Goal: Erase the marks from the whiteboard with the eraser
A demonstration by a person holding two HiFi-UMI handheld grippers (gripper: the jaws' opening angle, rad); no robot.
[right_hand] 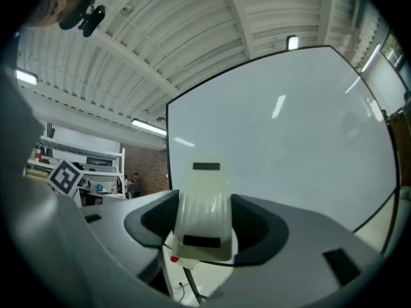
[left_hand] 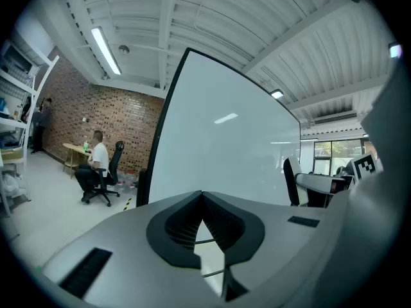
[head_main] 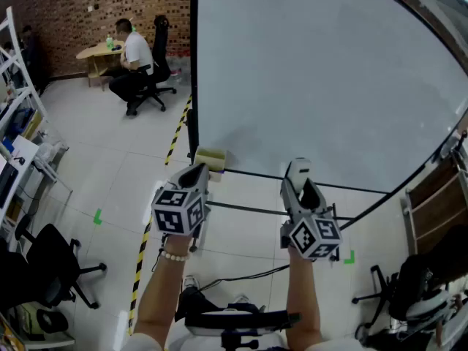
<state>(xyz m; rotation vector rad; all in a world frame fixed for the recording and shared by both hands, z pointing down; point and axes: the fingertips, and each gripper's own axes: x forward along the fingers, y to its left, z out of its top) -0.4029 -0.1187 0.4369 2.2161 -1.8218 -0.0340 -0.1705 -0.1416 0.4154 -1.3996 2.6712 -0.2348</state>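
Note:
The big whiteboard (head_main: 314, 72) fills the upper right of the head view, and I see no marks on it. A cream-white eraser (head_main: 297, 171) stands upright in my right gripper (head_main: 300, 185), just below the board's bottom edge. In the right gripper view the eraser (right_hand: 204, 210) sits clamped between the jaws of the right gripper (right_hand: 204, 233), with the whiteboard (right_hand: 289, 127) ahead. My left gripper (head_main: 196, 172) hovers near the board's lower left corner. In its own view, the left gripper (left_hand: 201, 201) has its pads meeting at the tips with nothing held, facing the whiteboard (left_hand: 225, 153).
A yellowish block (head_main: 210, 158) rests at the board's lower left corner. Black stand rails (head_main: 248, 210) run under the board. Yellow-black floor tape (head_main: 141, 251) lies to the left. A person (head_main: 135, 57) sits at a far-left table. Office chairs stand at lower left (head_main: 44, 262) and lower right (head_main: 417, 291).

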